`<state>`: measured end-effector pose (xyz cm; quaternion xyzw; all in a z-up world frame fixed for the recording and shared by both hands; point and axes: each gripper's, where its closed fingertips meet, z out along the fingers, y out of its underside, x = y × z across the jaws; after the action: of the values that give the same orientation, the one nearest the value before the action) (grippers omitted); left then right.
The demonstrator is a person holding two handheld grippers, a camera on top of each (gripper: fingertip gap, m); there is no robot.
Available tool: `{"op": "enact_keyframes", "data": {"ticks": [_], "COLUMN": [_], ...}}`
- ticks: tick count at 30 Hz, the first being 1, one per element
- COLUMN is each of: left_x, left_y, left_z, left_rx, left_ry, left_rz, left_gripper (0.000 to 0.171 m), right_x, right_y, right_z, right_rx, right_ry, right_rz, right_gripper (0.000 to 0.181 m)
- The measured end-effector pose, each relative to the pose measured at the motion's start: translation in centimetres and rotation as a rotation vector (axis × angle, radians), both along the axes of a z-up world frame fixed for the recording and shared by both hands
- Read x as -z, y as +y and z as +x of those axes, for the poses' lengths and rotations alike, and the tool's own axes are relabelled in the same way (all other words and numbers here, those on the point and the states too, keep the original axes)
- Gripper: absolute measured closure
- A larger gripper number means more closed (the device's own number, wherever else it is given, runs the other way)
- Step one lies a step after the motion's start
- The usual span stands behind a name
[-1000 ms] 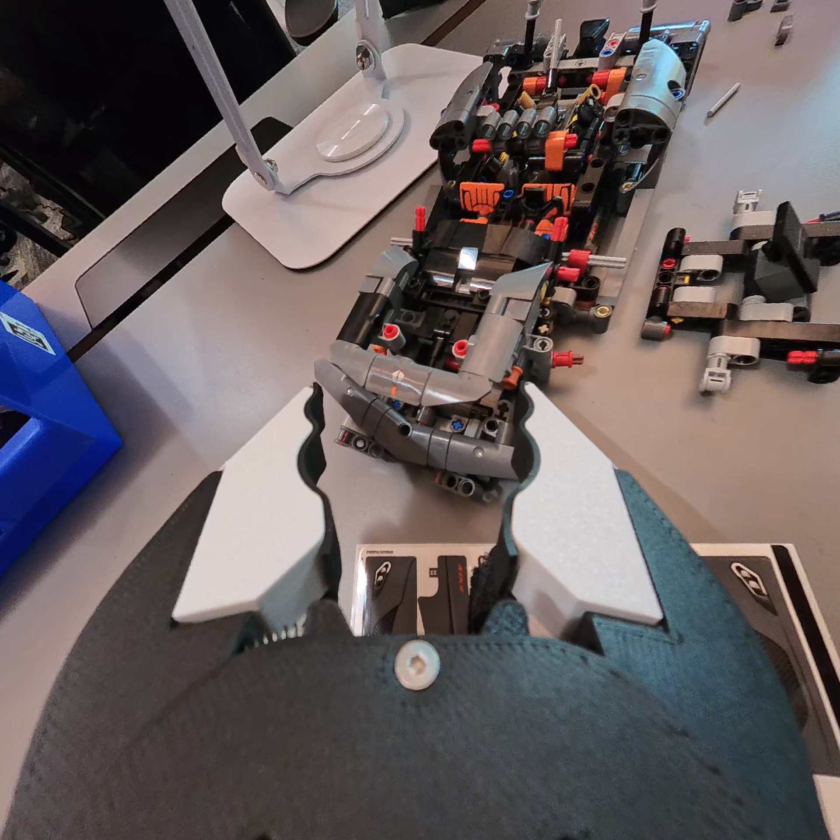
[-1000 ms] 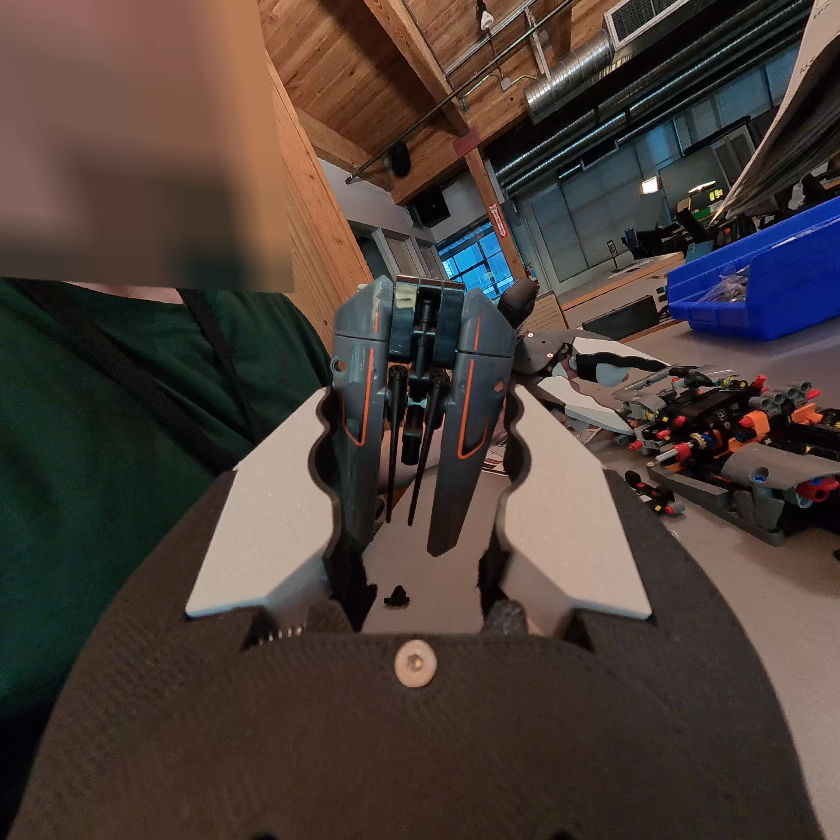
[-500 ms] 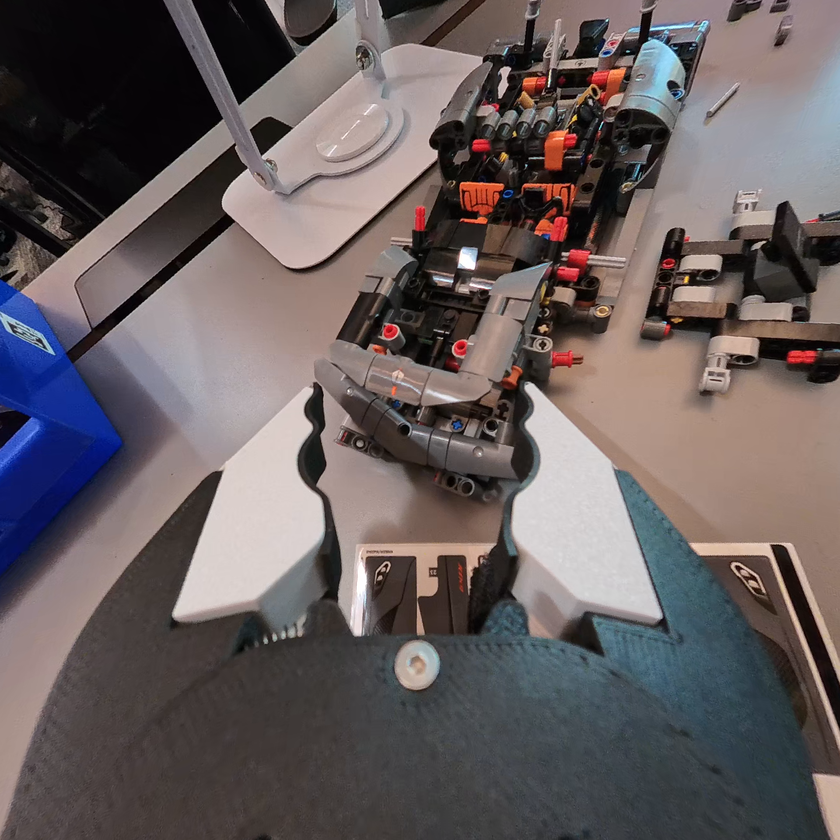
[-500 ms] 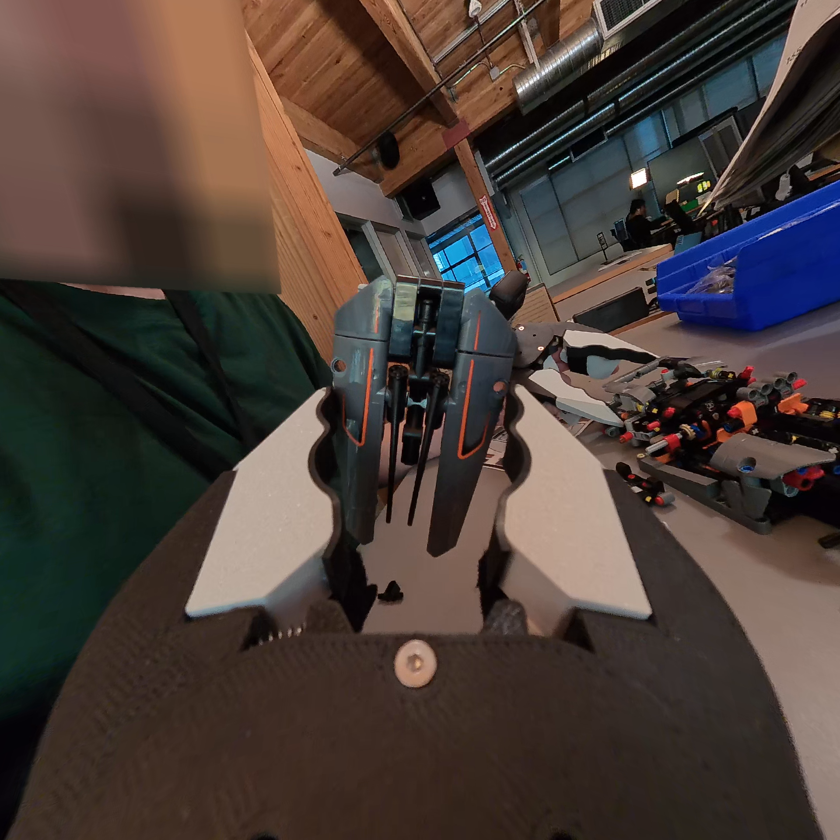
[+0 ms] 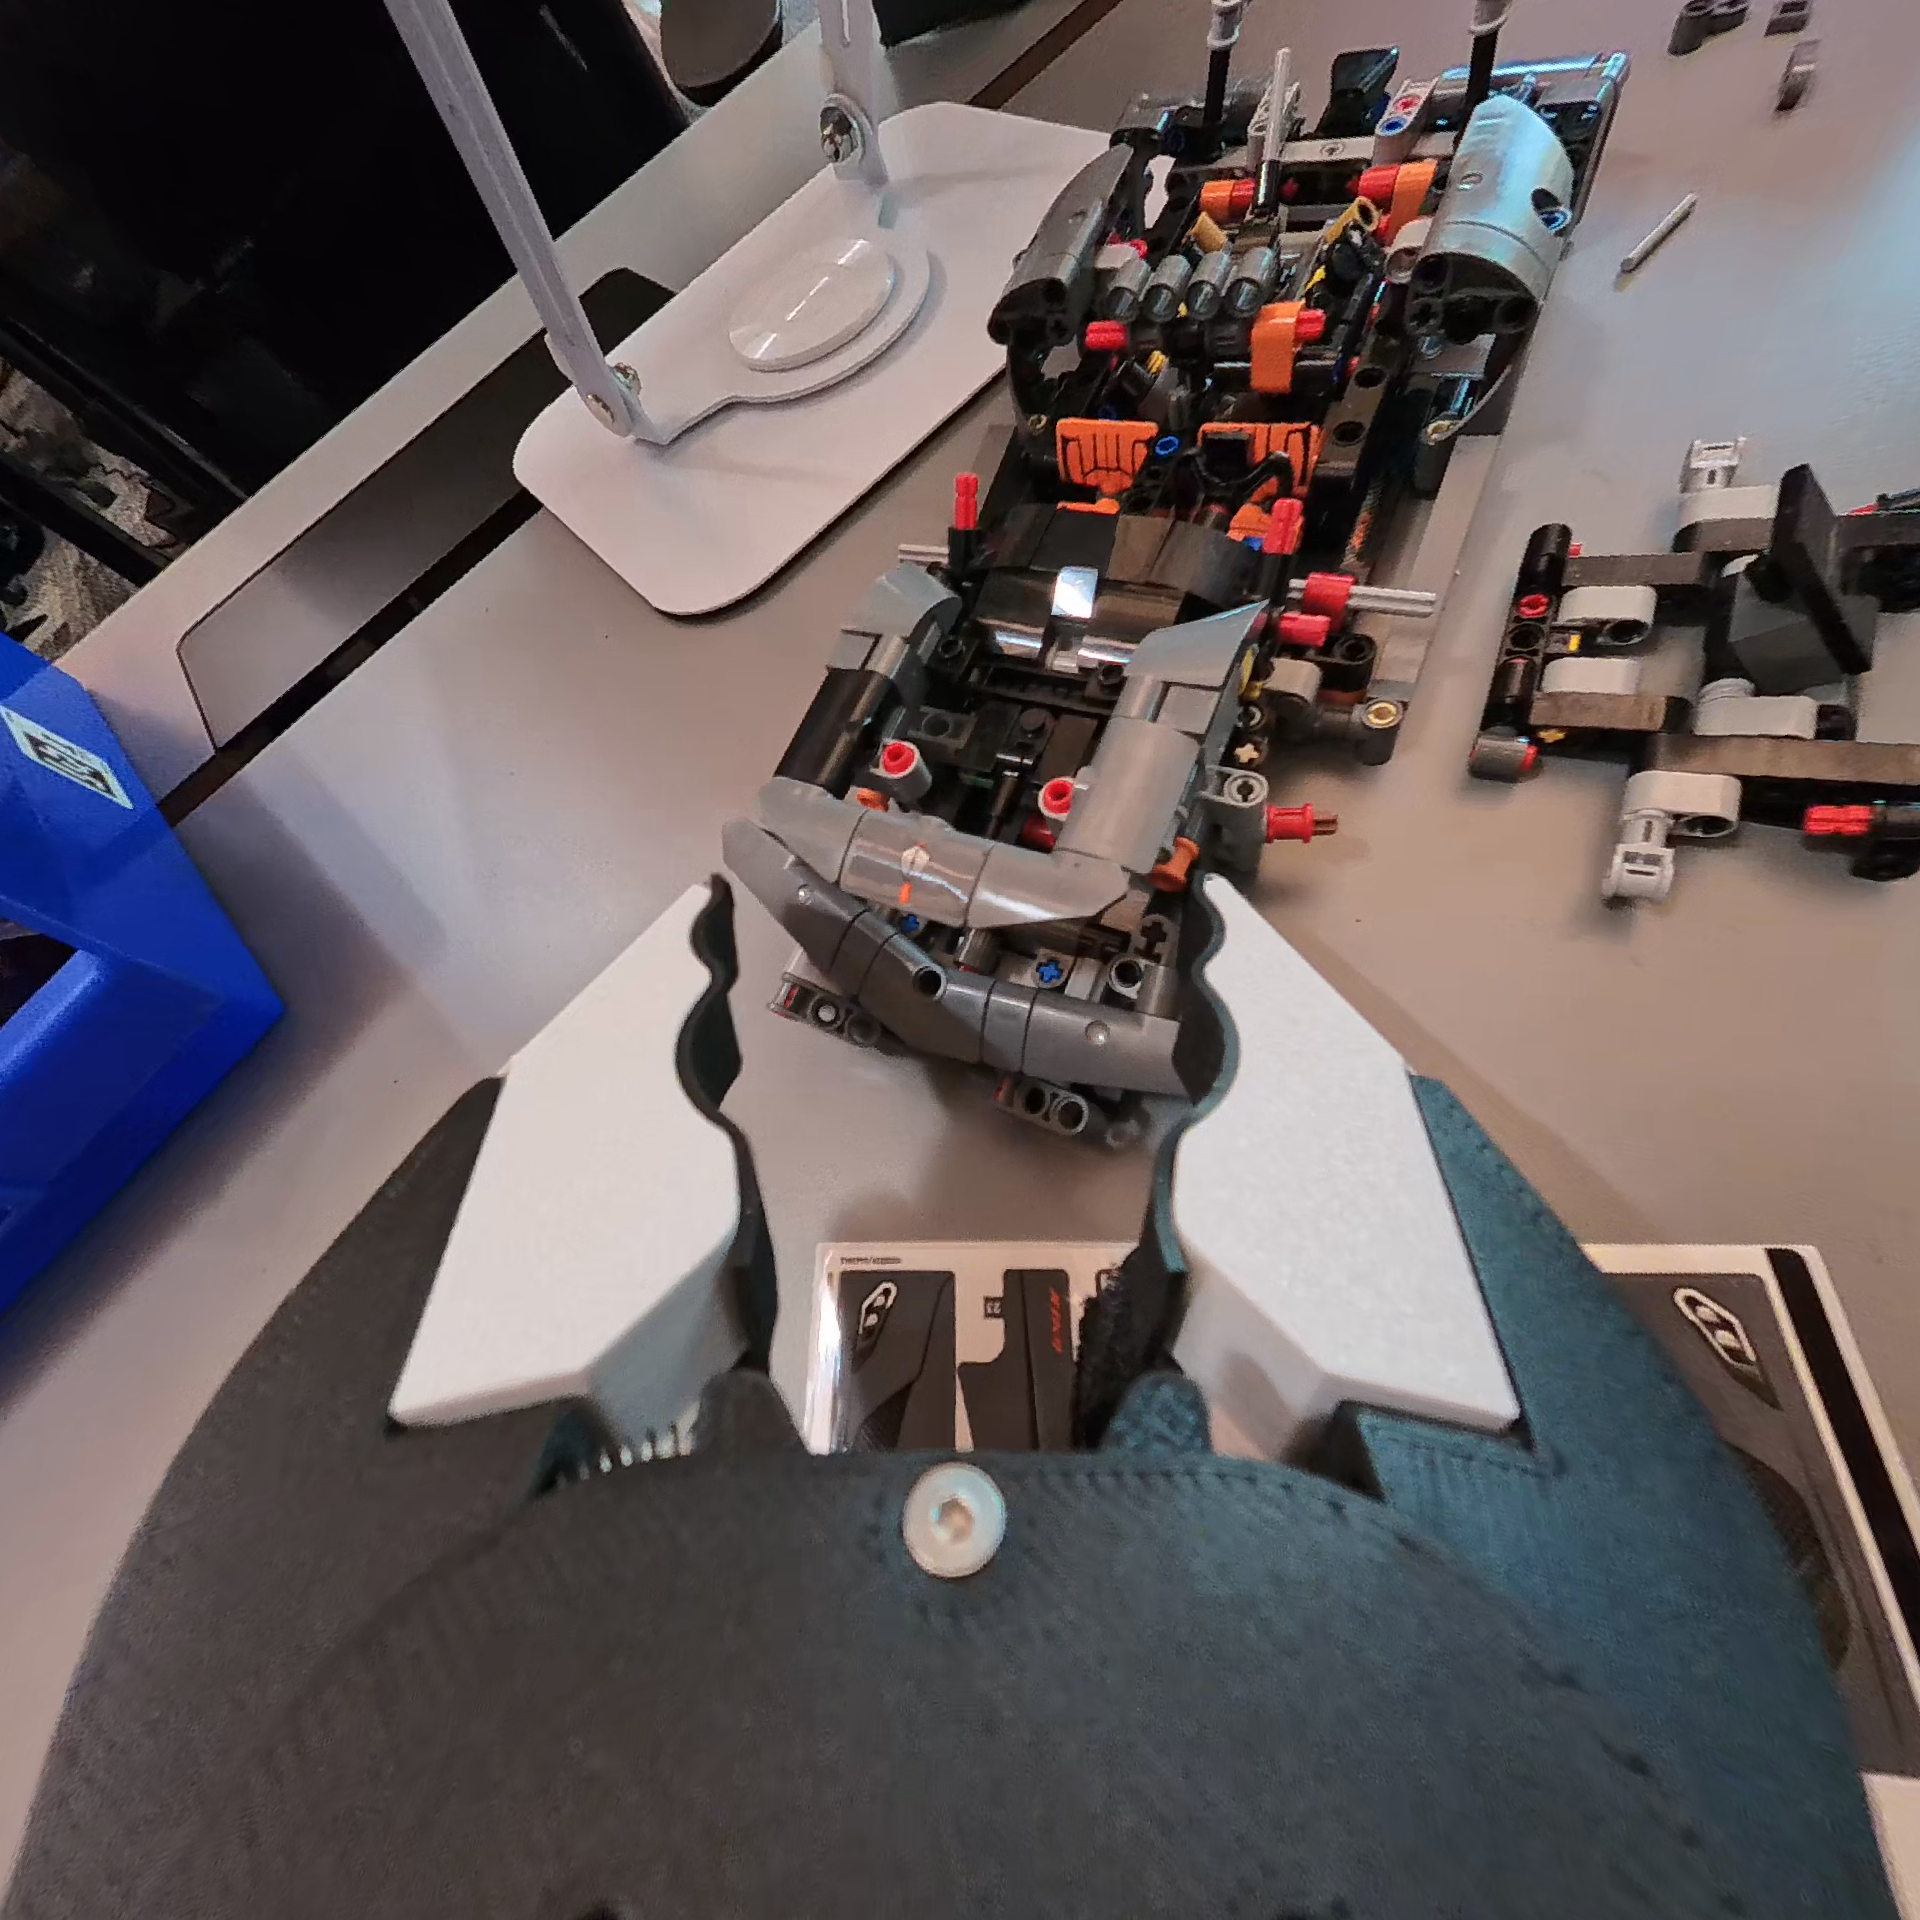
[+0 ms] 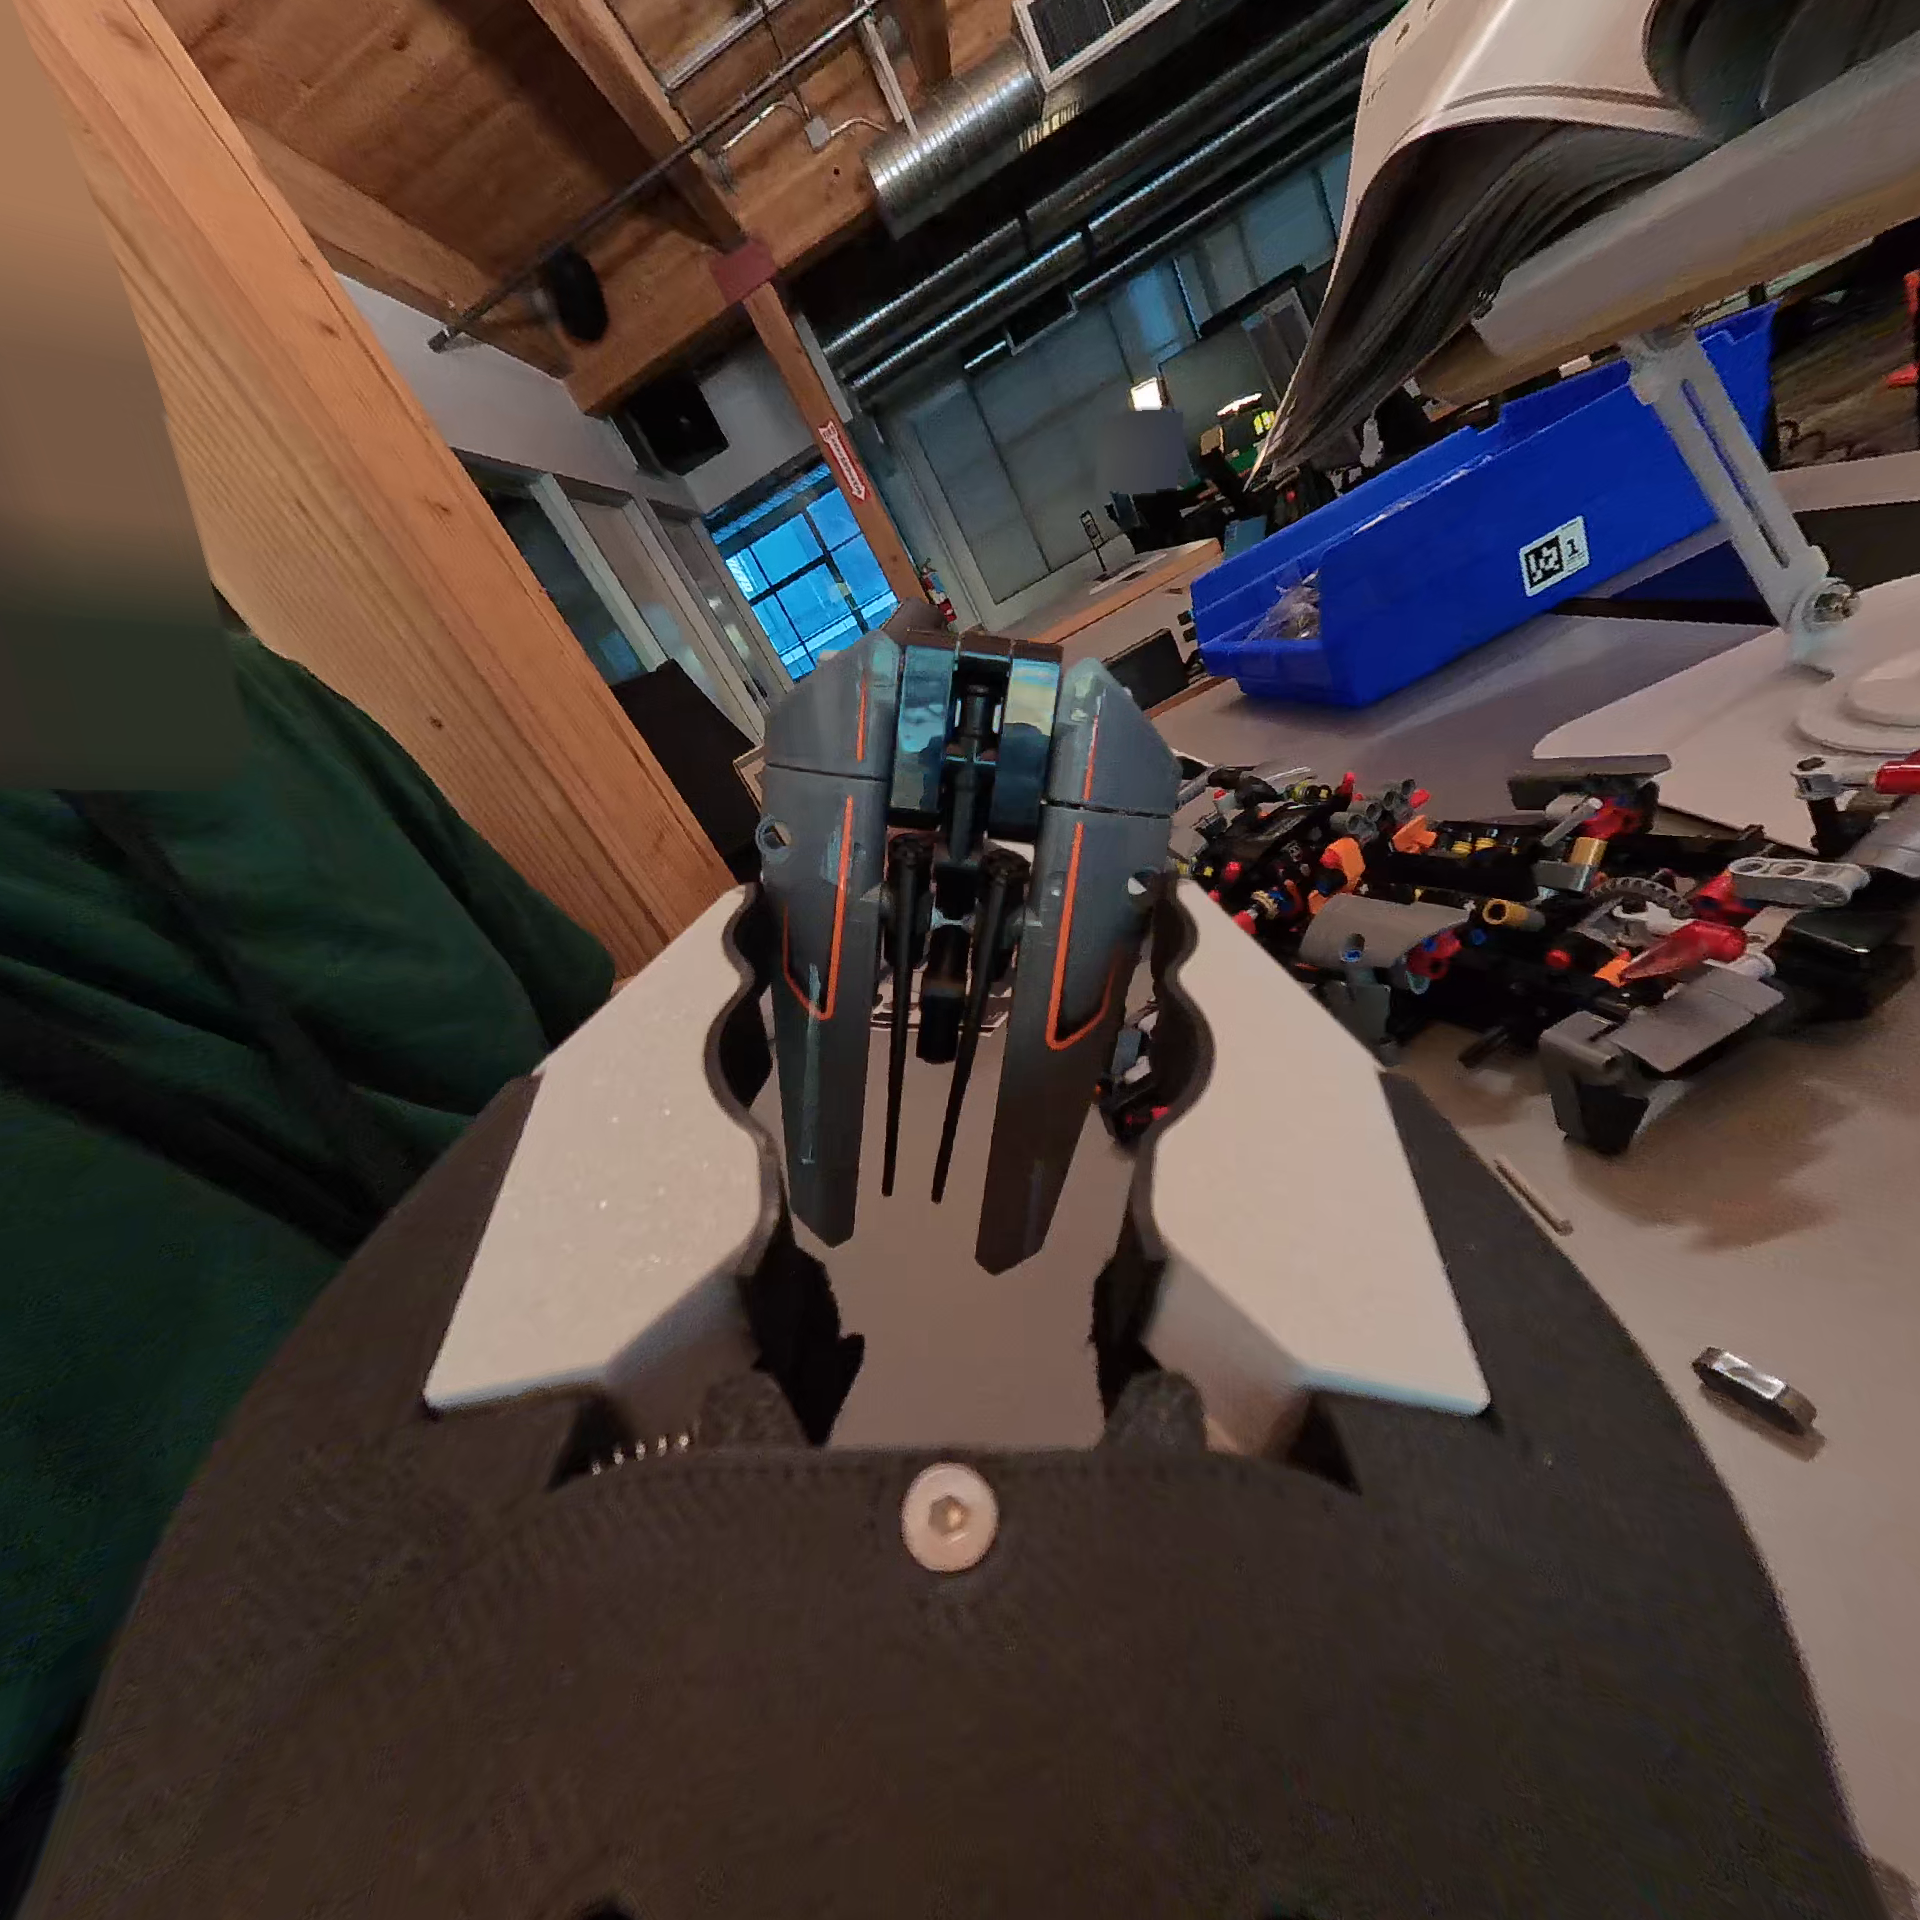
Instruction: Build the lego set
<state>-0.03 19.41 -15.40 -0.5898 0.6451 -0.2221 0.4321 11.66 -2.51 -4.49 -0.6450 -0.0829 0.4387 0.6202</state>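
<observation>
Lego car chassis (image 5: pixel 1132 623) lies on the grey surface (image 5: pixel 520 831), its nose between the spread left claw (image 5: pixel 961 997); right claw (image 6: pixel 961 1029) grips a dark-grey panel assembly (image 6: pixel 956 935) aloft.

Left hand-held gripper (image 5: pixel 961 997): jaws spread wide, nothing between the fingers, tilted down toward the desk.
Right hand-held gripper (image 6: pixel 961 1049): raised, pointing level, jaws clamped on a grey panel assembly.

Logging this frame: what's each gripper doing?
Left gripper: open, empty, fingers either side of the car chassis nose.
Right gripper: shut on grey panel assembly.
</observation>
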Motion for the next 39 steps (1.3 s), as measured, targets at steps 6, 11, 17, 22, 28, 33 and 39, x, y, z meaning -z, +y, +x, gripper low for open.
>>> {"op": "enact_keyframes", "data": {"ticks": [6,11,17,22,28,33,39], "left_x": [-2.9,-7.2,-10.4,-11.4,-11.0,-10.5,-10.3], "left_y": [1.1,-0.6,-10.6,-18.2,-23.2,-24.3,-24.0], "left_z": [-0.9,-0.9,3.7,6.8,7.2,6.5,6.2], "left_rx": [-0.033,0.000,0.283,0.530,0.742,0.800,0.767], "left_ry": [-0.114,-0.171,-0.177,-0.189,-0.195,-0.187,-0.213], "left_rz": [0.088,0.341,0.519,0.660,0.707,0.617,0.538], "left_gripper": [0.075,0.072,0.073,0.074,0.102,0.119,0.119], "right_x": [1.6,2.6,2.7,1.9,0.3,0.7,0.6], "right_y": [0.9,1.1,0.6,-0.4,-2.5,-3.3,-3.1], "right_z": [0.0,-1.1,-2.9,-4.9,-7.4,-8.6,-8.7], "right_rx": [0.088,0.117,0.005,-0.139,-0.348,-0.452,-0.482], "right_ry": [-0.166,-0.365,-0.315,-0.220,-0.092,-0.060,0.012], "right_rz": [-0.059,-0.088,-0.109,-0.095,-0.060,-0.097,-0.117], "right_gripper": [0.109,0.109,0.109,0.109,0.109,0.109,0.109]}}
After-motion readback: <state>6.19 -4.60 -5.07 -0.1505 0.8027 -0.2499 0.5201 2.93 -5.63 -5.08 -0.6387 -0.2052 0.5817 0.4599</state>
